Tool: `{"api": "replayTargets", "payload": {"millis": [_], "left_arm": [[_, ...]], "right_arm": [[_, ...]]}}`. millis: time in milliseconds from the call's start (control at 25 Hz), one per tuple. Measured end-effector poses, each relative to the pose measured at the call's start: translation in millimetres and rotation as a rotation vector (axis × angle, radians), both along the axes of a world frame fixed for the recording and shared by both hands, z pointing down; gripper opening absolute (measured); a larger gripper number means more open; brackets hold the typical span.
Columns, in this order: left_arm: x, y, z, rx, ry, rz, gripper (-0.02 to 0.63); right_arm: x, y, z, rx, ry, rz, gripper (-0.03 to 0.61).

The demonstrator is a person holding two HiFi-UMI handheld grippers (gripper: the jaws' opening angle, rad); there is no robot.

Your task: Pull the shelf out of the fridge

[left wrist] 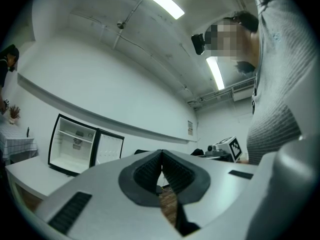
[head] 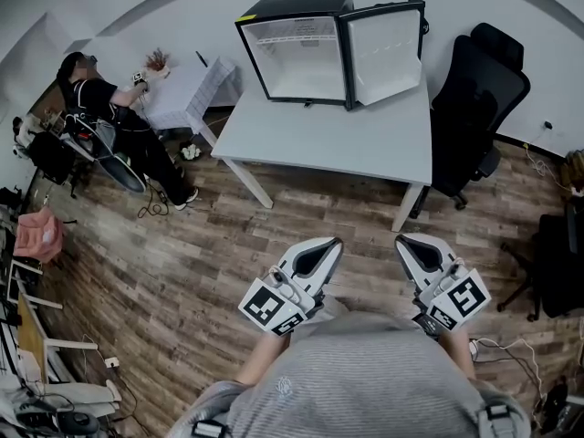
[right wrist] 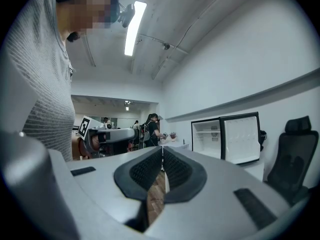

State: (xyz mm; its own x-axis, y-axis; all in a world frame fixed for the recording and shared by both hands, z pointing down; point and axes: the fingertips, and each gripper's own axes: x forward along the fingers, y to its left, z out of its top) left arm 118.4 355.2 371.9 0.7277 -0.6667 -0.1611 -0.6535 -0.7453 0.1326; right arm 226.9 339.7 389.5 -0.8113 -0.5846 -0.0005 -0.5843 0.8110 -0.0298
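A small black fridge stands on the white table with its door swung open to the right. A thin white shelf crosses its white interior, also visible in the right gripper view as the shelf. My left gripper and right gripper are held close to the person's torso, over the wooden floor, well short of the table. Both are shut with nothing between the pads, as the left gripper and right gripper show close up.
A black office chair stands right of the table. A seated person works at a small white table at the left. Clutter and cables line the left edge. Wooden floor lies between me and the table.
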Motion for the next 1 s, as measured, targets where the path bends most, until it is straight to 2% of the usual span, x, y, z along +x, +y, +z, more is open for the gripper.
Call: {"api": "replayTargets", "payload": {"millis": [480, 1000], "left_arm": [[13.4, -31.4, -3.1, 0.023, 0.003, 0.063, 0.011], [-31.0, -98.3, 3.8, 0.007, 0.031, 0.038, 0.011]], "right_arm": [[0.0, -23.6, -6.0, 0.011, -0.032, 0.03, 0.014], [-44.7, -94.7, -6.9, -0.001, -0.04, 0.007, 0.014]]}}
